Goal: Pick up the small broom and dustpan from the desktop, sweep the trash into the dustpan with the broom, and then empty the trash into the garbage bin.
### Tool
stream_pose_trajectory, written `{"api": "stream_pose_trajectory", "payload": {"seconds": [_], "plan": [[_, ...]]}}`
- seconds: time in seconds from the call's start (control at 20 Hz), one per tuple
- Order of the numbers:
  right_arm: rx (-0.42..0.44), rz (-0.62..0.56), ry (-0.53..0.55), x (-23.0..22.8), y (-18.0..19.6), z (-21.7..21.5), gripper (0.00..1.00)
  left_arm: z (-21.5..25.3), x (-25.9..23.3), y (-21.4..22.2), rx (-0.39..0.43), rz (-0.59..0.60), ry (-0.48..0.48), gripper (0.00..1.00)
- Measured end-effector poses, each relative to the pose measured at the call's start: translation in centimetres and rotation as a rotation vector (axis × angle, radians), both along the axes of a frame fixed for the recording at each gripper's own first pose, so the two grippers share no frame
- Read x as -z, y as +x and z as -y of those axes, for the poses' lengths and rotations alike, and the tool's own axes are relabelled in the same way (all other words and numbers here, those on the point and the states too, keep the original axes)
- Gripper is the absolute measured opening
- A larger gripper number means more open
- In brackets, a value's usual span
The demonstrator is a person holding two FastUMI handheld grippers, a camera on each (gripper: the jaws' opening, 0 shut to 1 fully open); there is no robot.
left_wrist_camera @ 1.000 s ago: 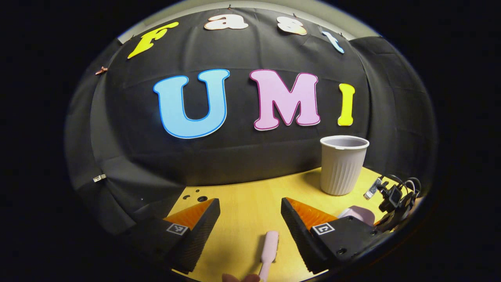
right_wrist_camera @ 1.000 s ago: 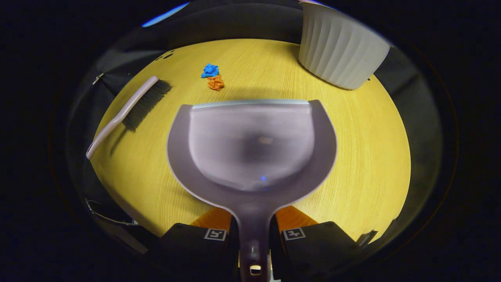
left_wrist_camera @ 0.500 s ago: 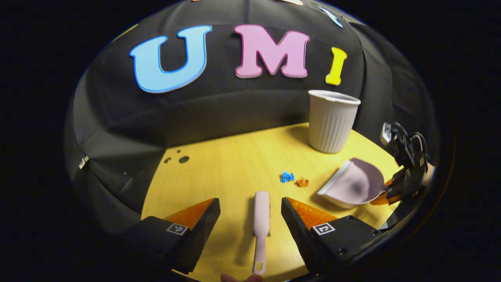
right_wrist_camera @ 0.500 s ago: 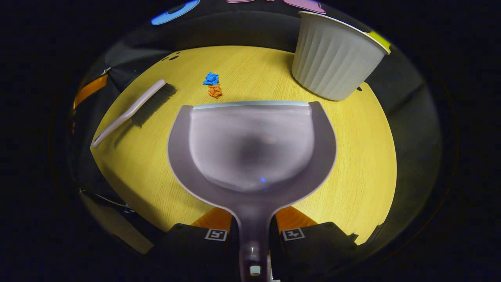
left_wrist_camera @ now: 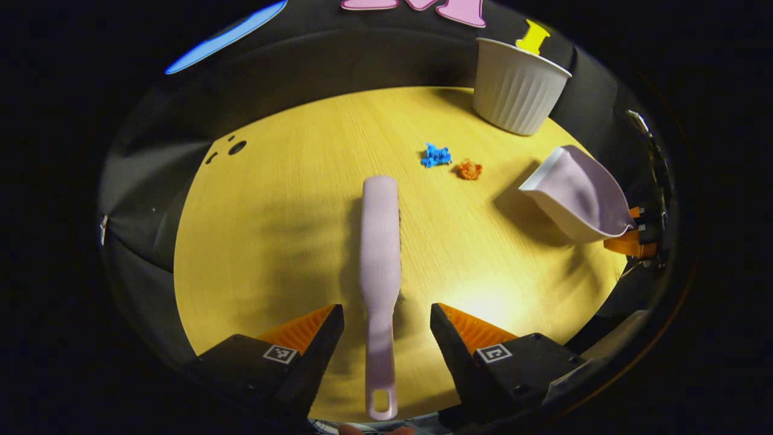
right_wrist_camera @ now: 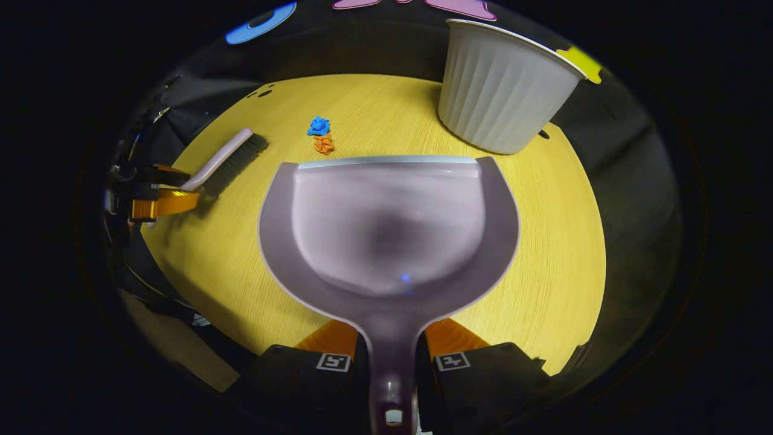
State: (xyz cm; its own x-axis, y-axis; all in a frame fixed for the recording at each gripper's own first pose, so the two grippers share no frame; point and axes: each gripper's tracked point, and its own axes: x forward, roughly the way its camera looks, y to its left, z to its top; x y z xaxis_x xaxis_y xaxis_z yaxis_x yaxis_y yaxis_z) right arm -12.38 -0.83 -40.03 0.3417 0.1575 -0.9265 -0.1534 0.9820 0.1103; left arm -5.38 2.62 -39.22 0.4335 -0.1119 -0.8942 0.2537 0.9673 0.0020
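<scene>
The small pale pink broom (left_wrist_camera: pixel 380 254) lies on the yellow desktop (left_wrist_camera: pixel 284 199), handle toward me, bristles down. My left gripper (left_wrist_camera: pixel 386 320) is open, its fingers either side of the handle without touching it. In the right gripper view the broom (right_wrist_camera: pixel 220 158) lies at the left, with the left gripper (right_wrist_camera: pixel 154 199) at its handle end. My right gripper (right_wrist_camera: pixel 389 344) is shut on the handle of the pale dustpan (right_wrist_camera: pixel 386 229), held above the desk. The dustpan (left_wrist_camera: pixel 580 196) appears tilted at the right in the left gripper view. A blue scrap (left_wrist_camera: pixel 435 155) and an orange scrap (left_wrist_camera: pixel 469 170) lie between broom and dustpan.
A ribbed white garbage bin (left_wrist_camera: pixel 518 90) stands upright at the back right of the desk, also large in the right gripper view (right_wrist_camera: pixel 501 96). Small holes (left_wrist_camera: pixel 235 147) mark the desktop's far left. Black cloth walls close the desk behind and on both sides.
My left gripper has tilted down and come over the broom handle, which now lies between its open fingers. The right gripper holds the dustpan nearly still.
</scene>
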Motion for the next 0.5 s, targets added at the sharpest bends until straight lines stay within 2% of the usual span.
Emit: {"api": "stream_pose_trajectory", "payload": {"seconds": [0.25, 0.4, 0.5], "plan": [[0.013, -0.004, -0.002, 0.1, -0.4, 0.6, 0.36, -0.3, 2.6, 0.0, -0.024, -0.066, 0.01, 0.88], [0.015, -0.005, -0.004, 0.2, -0.7, 0.7, 0.36, -0.5, 3.5, 0.1, -0.035, -0.085, 0.011, 0.8], [0.016, -0.007, -0.005, 0.2, -0.8, 0.8, 0.36, -0.2, 3.7, 0.5, -0.029, -0.077, 0.0, 0.7]]}}
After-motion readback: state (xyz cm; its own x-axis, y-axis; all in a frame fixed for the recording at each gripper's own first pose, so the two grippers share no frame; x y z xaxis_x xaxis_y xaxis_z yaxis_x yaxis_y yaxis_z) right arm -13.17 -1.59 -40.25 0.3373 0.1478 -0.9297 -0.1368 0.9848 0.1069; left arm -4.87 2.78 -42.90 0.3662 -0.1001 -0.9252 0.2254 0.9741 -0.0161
